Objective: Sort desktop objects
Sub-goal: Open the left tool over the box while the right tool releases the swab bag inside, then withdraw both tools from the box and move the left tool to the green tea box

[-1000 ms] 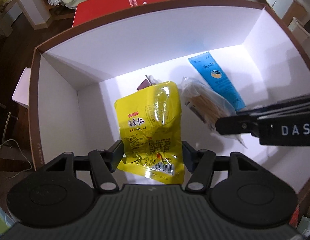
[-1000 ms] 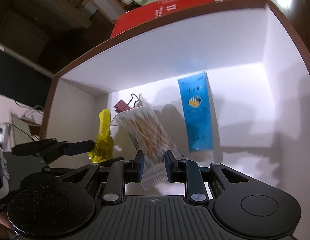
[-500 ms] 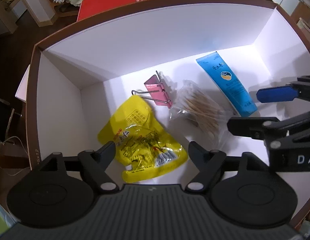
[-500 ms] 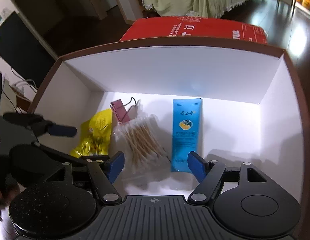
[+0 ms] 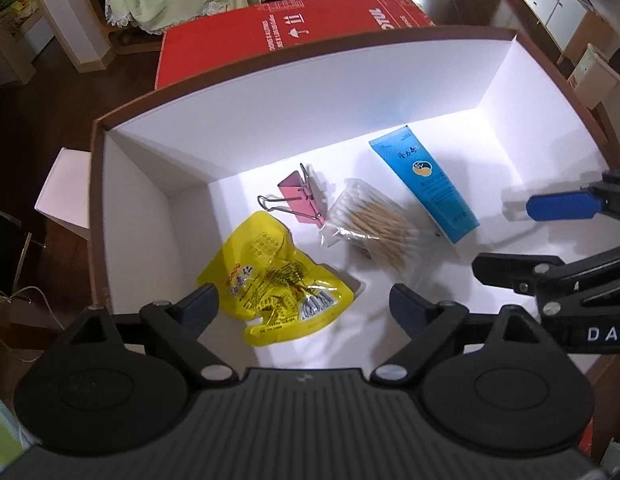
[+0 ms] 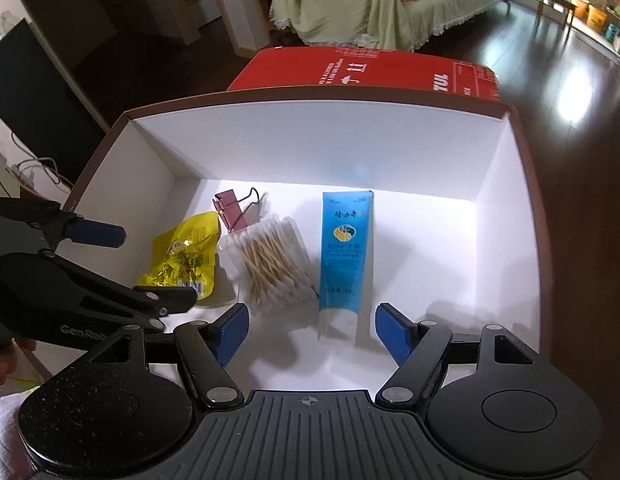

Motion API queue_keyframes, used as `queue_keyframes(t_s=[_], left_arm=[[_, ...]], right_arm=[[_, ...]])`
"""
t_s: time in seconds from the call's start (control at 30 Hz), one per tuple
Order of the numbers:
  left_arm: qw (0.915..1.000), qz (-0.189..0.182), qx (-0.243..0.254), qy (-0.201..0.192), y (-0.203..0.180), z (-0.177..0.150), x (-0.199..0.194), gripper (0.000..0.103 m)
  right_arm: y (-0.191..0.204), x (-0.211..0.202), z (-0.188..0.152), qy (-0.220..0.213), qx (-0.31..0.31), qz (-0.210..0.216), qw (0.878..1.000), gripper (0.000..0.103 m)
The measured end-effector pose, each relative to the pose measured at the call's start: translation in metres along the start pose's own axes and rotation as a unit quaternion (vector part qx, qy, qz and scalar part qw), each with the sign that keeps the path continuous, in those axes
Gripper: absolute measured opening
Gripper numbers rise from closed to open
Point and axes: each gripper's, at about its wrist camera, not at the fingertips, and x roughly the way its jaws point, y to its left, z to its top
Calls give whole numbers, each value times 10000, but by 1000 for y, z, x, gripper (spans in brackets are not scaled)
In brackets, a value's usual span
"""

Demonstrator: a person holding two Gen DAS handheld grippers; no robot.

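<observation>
Both tongs, left (image 5: 304,304) & right (image 6: 310,330), spread wide, empty, above white box (image 6: 349,148). Snack bag (image 5: 276,280), swabs (image 6: 270,264), tube (image 6: 343,258), clip (image 5: 300,198) on box floor. Lift clear w/o snagging walls.

Glossy crinkled plastic on the yellow snack packet (image 5: 276,280). Matt white card lines the box (image 5: 302,120); wooden swab sticks (image 5: 379,232) in clear film.
</observation>
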Motion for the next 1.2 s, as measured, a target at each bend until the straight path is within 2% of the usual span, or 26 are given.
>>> queue_keyframes(t_s=[0.27, 0.5, 0.8, 0.93, 1.2], left_arm=[[9996, 66, 32, -279, 0, -18, -33, 90], [9975, -8, 38, -702, 0, -40, -79, 91], [9941, -106, -34, -1082, 12, -100, -136, 91], [9943, -139, -100, -1053, 16, -133, -145, 92], [9967, -276, -147, -743, 12, -190, -139, 92]], right_arm=[[7, -36, -20, -356, 193, -73, 9992, 73], [19, -80, -42, -809, 409, -90, 9958, 73], [33, -138, -90, -1246, 731, -77, 9895, 73], [40, -147, -117, -1186, 843, -119, 9893, 73], [51, -138, -176, -718, 1103, -230, 9910, 73]])
